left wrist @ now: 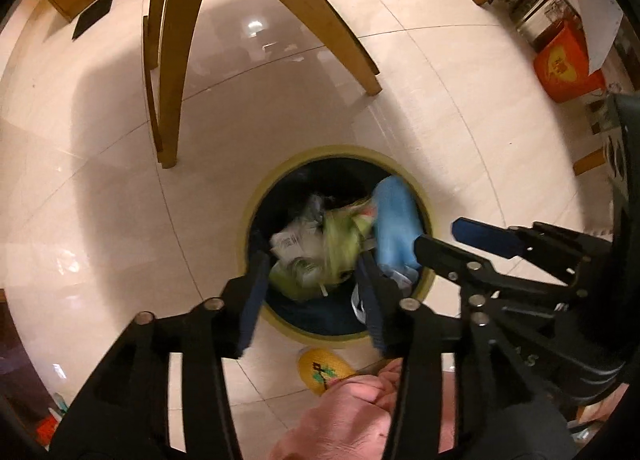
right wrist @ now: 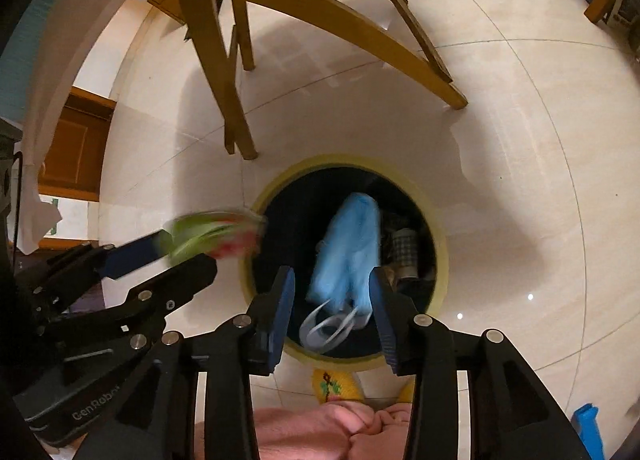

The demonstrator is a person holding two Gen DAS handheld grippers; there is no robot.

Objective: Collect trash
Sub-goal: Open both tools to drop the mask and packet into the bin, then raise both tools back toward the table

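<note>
**Both pieces of trash at the bin**

The task looks close to its end. The bin (left wrist: 428, 284), round with a yellow-green rim and a dark inside, stands on the tiled floor (left wrist: 100, 220) near a wooden chair (left wrist: 176, 60), and both grippers are above it. Inside the bin some trash lies already: papers and packaging, too blurred to name one by one. No other trash is seen on the floor around the bin, but the views show only part of the room, so I cannot say that nothing is left elsewhere.

The left gripper (left wrist: 316, 280) has its fingers apart. From its own camera a green wrapper (left wrist: 336, 248) appears between them, over the bin mouth. From the right camera the same wrapper (right wrist: 216, 236) sits at the fingertips of the left gripper (right wrist: 176, 256), beside the left rim of the bin (right wrist: 440, 260). It is blurred, so I cannot tell whether the fingers grip it or it is falling free.

The right gripper (right wrist: 332, 308) also has its fingers wide apart, and they do not press on anything. A blue mask (right wrist: 352, 248) with white loops hangs in the bin mouth between them; it seems released and dropping in. In the left view this mask (left wrist: 396, 228) is at the right side of the bin, near the fingertips of the right gripper (left wrist: 436, 240).

What is left, in my judgement, is only that both pieces settle inside.
</note>
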